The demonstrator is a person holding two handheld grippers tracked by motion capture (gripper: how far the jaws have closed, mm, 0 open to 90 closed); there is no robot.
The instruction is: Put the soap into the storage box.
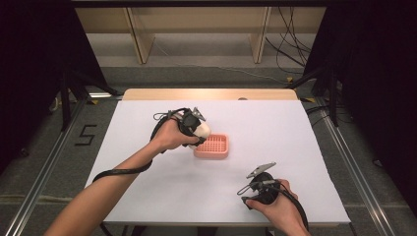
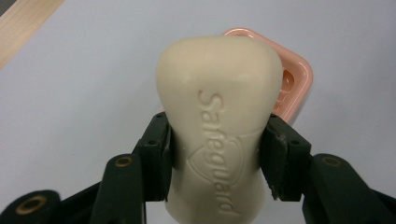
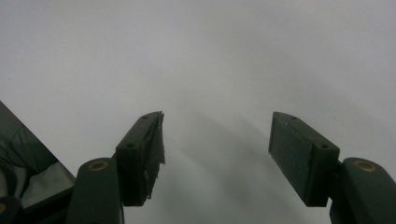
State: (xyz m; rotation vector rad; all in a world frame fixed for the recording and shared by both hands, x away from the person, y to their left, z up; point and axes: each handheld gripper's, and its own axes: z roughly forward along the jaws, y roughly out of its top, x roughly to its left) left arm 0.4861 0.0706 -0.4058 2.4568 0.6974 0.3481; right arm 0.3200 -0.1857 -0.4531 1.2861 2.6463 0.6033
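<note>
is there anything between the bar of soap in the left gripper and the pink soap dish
Nothing visible. The left gripper holds the soap right at the near edge of the pink soap dish, whose ribbed inside looks bare. The right gripper rests open, well off to the side.

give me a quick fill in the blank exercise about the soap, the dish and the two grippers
1. The left gripper is shut on a cream bar of ____.
2. The word pressed into the soap bar reads ____.
3. The ridged soap dish on the white table is ____ in colour.
4. The right gripper holds nothing, and its jaws stand ____.

Missing words: soap; Safeguard; pink; open
</note>
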